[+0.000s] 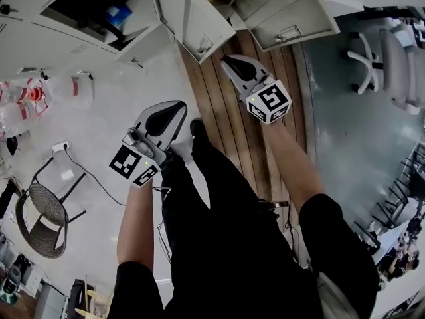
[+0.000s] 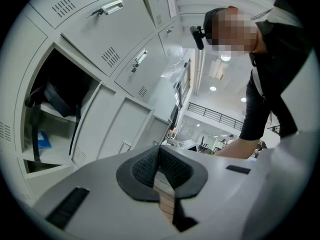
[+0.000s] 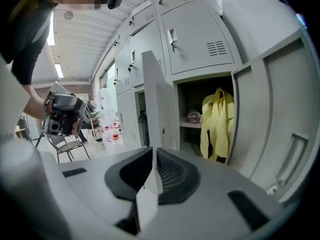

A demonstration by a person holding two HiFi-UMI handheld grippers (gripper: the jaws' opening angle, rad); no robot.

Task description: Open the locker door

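Note:
The grey locker door (image 1: pixel 189 15) stands swung wide open; in the right gripper view the door (image 3: pixel 152 99) shows nearly edge-on. Behind it the open locker holds a yellow garment (image 3: pixel 216 121). My right gripper (image 1: pixel 224 58) points at the door's lower edge, close to it. Its jaws (image 3: pixel 153 151) are together but for a thin slit, and I see nothing pinched. My left gripper (image 1: pixel 180 105) hangs lower and to the left, over the pale floor, away from the lockers. Its pads (image 2: pixel 159 149) meet with nothing between them.
Another open door (image 1: pixel 292 18) with a handle (image 3: pixel 290 156) stands to the right. An open locker at the left (image 2: pixel 55 104) holds a dark bag. Water bottles (image 1: pixel 26 98), a wicker chair (image 1: pixel 40 218) and an office chair (image 1: pixel 392 58) stand around.

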